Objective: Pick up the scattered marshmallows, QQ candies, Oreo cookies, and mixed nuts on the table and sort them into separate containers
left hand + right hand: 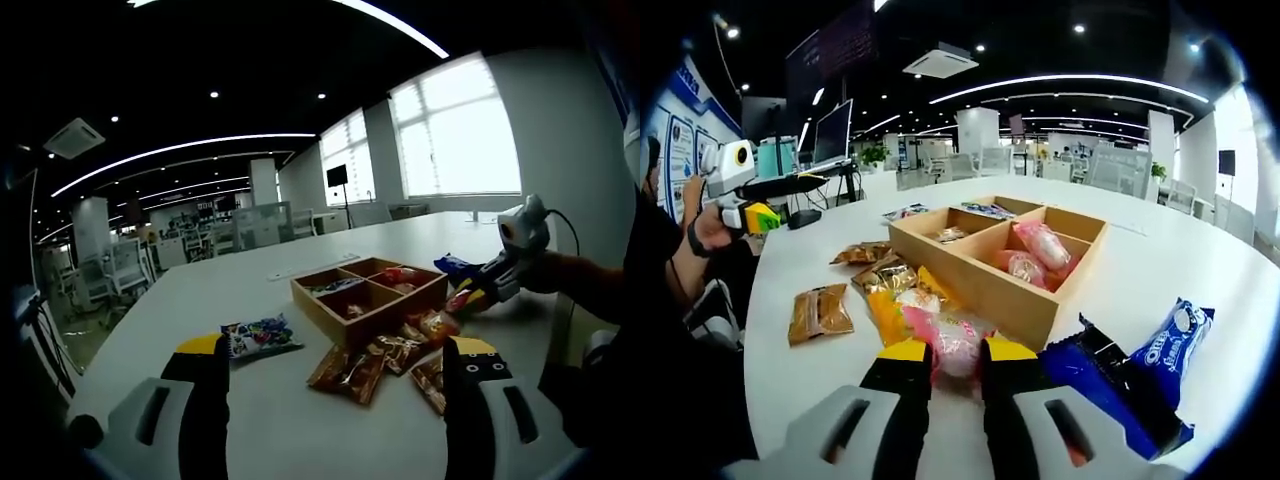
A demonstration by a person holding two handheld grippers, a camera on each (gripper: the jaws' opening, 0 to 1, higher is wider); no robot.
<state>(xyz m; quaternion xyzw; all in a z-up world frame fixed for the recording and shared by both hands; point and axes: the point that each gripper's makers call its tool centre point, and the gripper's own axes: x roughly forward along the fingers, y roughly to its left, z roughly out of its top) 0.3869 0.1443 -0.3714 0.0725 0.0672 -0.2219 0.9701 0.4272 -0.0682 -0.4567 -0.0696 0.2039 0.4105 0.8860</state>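
Observation:
My right gripper (957, 353) is shut on a pink marshmallow packet (952, 338) just in front of the wooden four-part box (985, 290). Two more pink packets (1038, 247) lie in its near right compartment, and a colourful packet (988, 210) lies in a far one. Blue Oreo packets (1175, 342) sit to the right of my jaws. Brown nut packets (820, 311) lie to the left. My left gripper (338, 362) hovers open above the table, with nut packets (350, 370) between its jaws. Beyond them stands the box (340, 318), and the right gripper (470, 297) is at its right end.
A colourful candy packet (260, 336) lies left of the box. The white round table (250, 290) has bare room beyond the box. A person's hand (700, 232) holds the left gripper (745, 212) at the table's edge. Desks and monitors stand behind.

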